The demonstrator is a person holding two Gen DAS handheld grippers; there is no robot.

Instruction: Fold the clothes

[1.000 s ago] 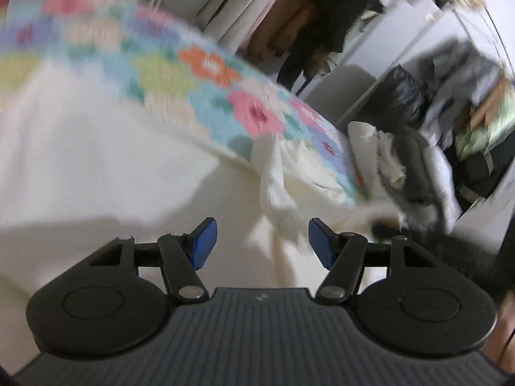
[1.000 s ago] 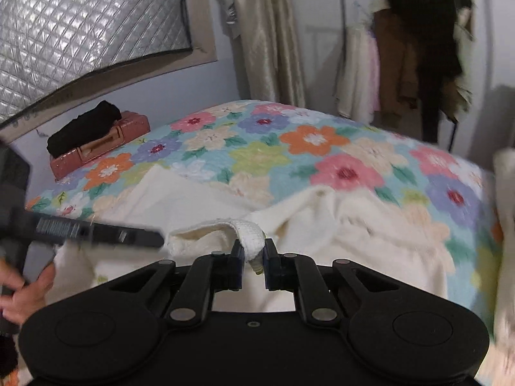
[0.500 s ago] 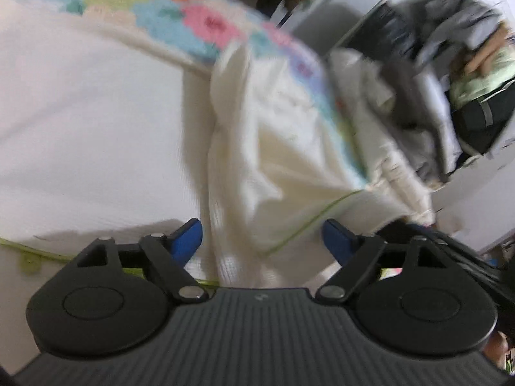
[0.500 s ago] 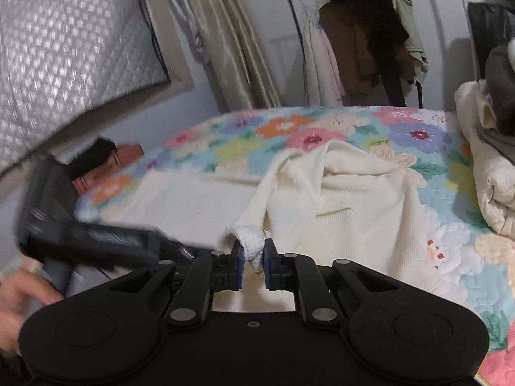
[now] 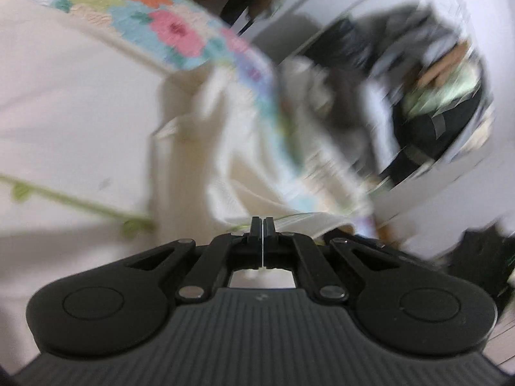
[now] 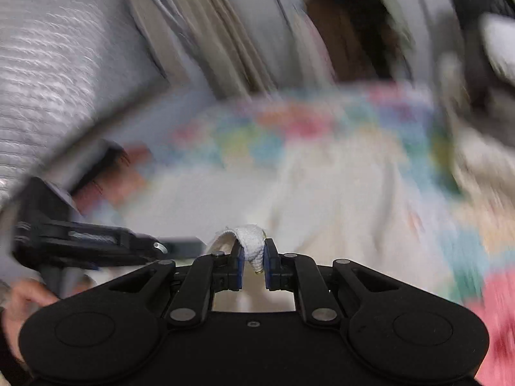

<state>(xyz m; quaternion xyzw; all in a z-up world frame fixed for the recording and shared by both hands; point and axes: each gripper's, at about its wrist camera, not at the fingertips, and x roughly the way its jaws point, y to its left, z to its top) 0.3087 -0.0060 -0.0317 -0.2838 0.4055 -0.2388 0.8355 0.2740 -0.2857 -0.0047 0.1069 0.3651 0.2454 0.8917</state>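
A cream knit garment with a green trim line lies spread on the flowered quilt; it also shows in the right wrist view. My left gripper is shut, its jaws pressed together at the garment's near edge; whether cloth is pinched between them is unclear. My right gripper is shut on a rolled white edge of the garment. The left gripper's body shows at the left of the right wrist view. Both views are blurred by motion.
A pile of clothes sits beyond the bed's right edge. A quilted silver headboard, curtains and hanging clothes stand behind the bed. A red box lies at the bed's far left.
My left gripper has closed from wide open to shut at the garment's edge. My right gripper still holds the rolled edge and has swung; both cameras are moving fast.
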